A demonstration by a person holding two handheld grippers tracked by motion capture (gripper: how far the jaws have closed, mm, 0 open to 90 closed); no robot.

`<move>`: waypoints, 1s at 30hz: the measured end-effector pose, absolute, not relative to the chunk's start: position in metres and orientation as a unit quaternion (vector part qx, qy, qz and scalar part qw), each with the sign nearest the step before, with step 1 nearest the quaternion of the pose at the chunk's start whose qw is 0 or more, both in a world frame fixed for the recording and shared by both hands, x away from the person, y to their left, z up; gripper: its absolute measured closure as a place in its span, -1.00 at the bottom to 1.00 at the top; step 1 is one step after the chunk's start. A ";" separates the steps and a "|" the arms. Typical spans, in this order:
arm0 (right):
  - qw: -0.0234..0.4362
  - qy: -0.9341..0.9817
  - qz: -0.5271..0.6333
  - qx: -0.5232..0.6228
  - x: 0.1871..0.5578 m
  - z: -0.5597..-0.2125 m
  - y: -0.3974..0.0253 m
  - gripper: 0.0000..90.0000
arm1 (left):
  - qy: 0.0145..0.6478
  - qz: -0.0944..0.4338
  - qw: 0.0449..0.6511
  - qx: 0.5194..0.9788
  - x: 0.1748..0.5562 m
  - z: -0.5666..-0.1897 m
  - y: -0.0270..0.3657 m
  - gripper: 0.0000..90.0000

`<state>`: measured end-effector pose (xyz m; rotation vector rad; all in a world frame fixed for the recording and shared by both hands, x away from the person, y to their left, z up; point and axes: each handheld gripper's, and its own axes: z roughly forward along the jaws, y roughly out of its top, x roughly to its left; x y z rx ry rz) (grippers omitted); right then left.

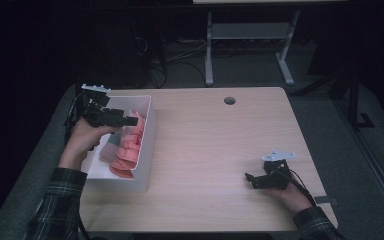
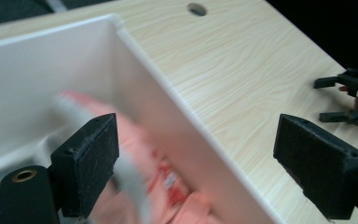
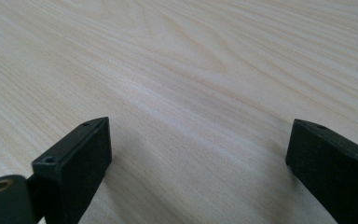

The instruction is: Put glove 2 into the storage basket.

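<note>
So the left tongs (image 1: 130,120) are hanging over the white bin (image 1: 147,150) at the left edge of the bench (image 1: 220,145), jaws wide apart and nothing between them. In the left gripper view one jaw sits inside the bin above the pink packets (image 2: 168,186), and the other is outside over the bench, so they straddle the bin's wall.

If the idea is to pick a packet out, I'd shift the tongs fully inside the wall first, then drop straight down on the topmost packet and close on a single edge, not a bunch. The pile looks soft and crinkly, so a slow squeeze should help.

The right tongs (image 1: 251,180) are resting low on the bare bench at the right, also open and empty.

Count: one bin, two tongs, and a heap of pink packets that I can't count properly since they overlap and blur.
</note>
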<state>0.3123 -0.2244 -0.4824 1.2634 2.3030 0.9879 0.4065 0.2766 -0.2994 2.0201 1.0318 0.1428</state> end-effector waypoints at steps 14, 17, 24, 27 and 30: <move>0.164 0.811 0.347 0.442 0.313 -0.483 -0.224 -0.91 | 0.356 0.068 0.442 0.821 0.380 -0.292 0.194 -0.70; 0.164 0.811 0.346 0.442 0.313 -0.483 -0.224 -0.91 | 0.352 0.063 0.442 0.822 0.375 -0.296 0.178 -0.70; 0.164 0.811 0.346 0.442 0.313 -0.483 -0.224 -0.91 | 0.341 0.066 0.432 0.832 0.364 -0.313 0.145 -0.70; 0.164 0.811 0.346 0.442 0.313 -0.483 -0.224 -0.91 | 0.335 0.074 0.427 0.836 0.360 -0.323 0.133 -0.70; 0.164 0.811 0.346 0.442 0.313 -0.483 -0.224 -0.91 | 0.329 0.074 0.425 0.840 0.356 -0.335 0.125 -0.70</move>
